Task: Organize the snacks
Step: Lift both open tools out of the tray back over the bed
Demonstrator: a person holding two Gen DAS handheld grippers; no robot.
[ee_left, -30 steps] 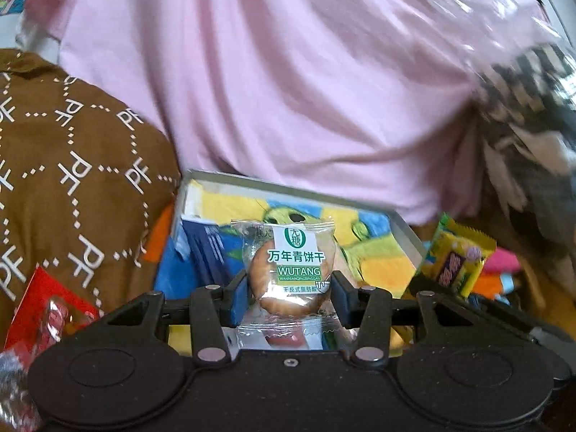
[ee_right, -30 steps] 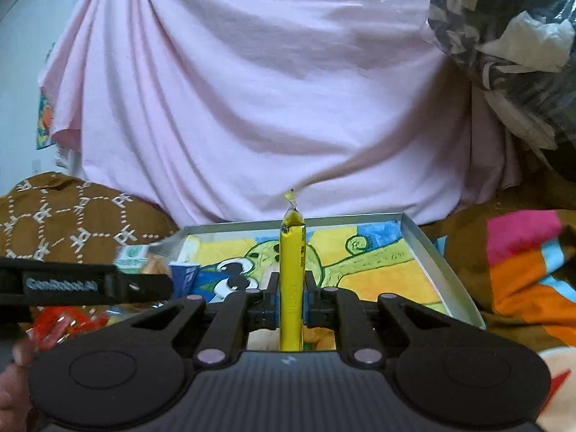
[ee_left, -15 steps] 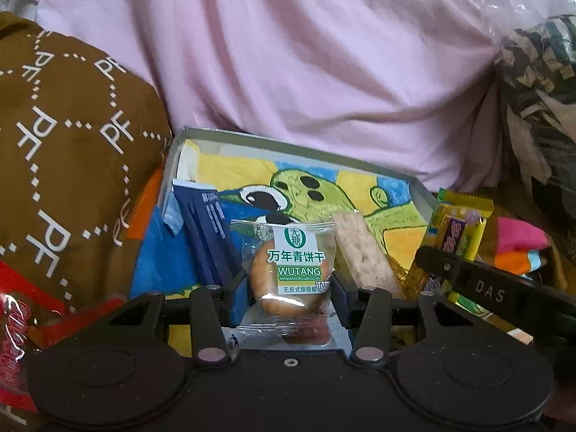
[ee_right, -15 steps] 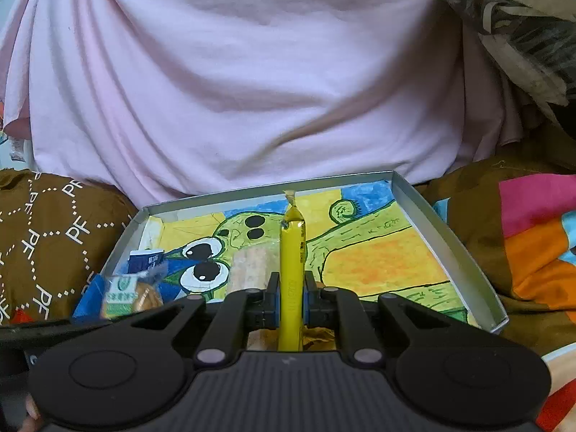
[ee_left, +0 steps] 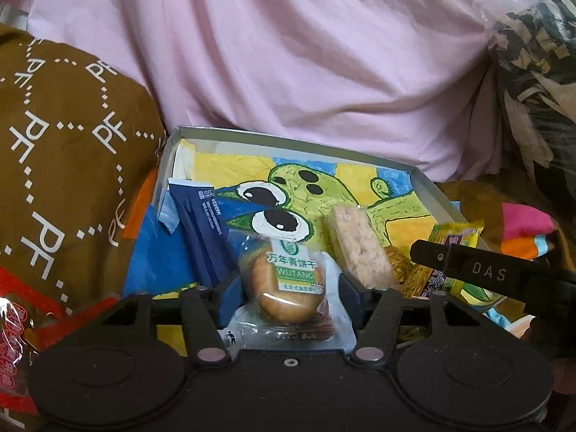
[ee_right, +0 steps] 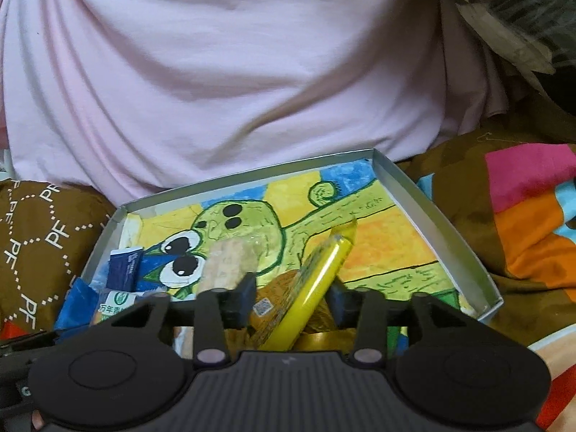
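A shallow grey tray (ee_left: 288,140) (ee_right: 424,194) with a green cartoon drawing holds several snacks. My left gripper (ee_left: 286,289) is open over the tray's near left part, and a clear-wrapped round biscuit (ee_left: 286,284) lies loose between its jaws. A dark blue packet (ee_left: 205,230) (ee_right: 124,268) and a pale rice bar (ee_left: 360,248) (ee_right: 225,264) lie beside it. My right gripper (ee_right: 293,298) is open, and a yellow stick packet (ee_right: 316,280) leans tilted between its jaws over a golden-brown packet (ee_right: 277,298). It also shows in the left wrist view (ee_left: 455,248).
A pink sheet (ee_left: 306,54) rises behind the tray. A brown patterned cushion (ee_left: 61,144) lies left and a colourful blanket (ee_right: 522,216) right. A red snack bag (ee_left: 18,331) sits at the near left. A dark patterned bundle in plastic (ee_left: 536,54) is at the upper right.
Both grippers moved down over the tray and opened. The biscuit has dropped loose between the left jaws. The yellow stick, upright before, now leans right between the opened right jaws.
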